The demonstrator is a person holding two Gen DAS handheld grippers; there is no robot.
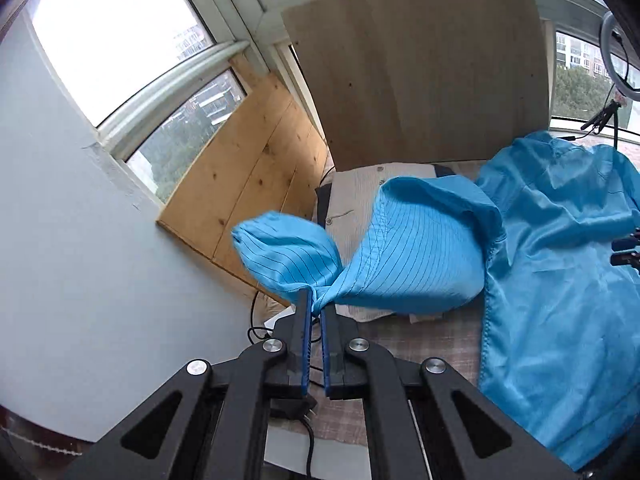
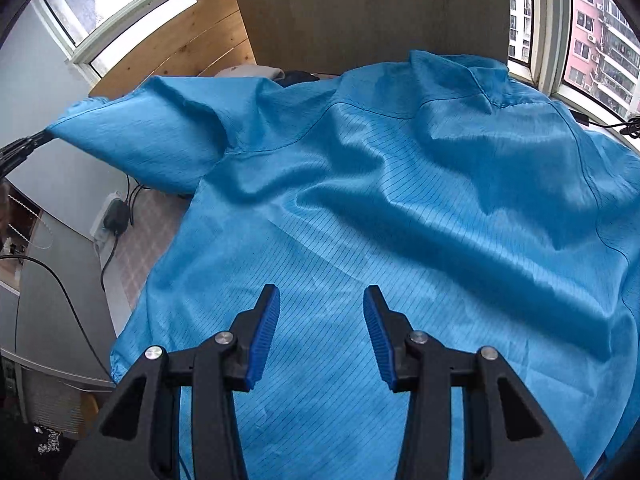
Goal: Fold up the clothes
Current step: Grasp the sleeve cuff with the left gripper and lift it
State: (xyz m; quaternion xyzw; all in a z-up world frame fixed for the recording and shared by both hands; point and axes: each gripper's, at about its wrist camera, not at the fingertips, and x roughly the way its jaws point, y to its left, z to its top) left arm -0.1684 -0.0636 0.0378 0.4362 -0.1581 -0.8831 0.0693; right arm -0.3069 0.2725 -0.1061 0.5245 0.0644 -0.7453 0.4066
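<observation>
A bright blue pinstriped jacket lies spread, back up, over the checked table cloth. My left gripper is shut on the jacket's sleeve near its cuff, and holds it lifted off the table, the cuff end bulging past the fingertips. In the right wrist view the same gripper shows at the far left edge, pinching the raised sleeve. My right gripper hovers open above the lower back of the jacket, with nothing between its blue pads.
Folded beige and dark clothes lie stacked at the table's far end, under the lifted sleeve. Wooden boards lean against the windows behind. A power strip with a plug and cables sits at the table's left edge. A ring light stands far right.
</observation>
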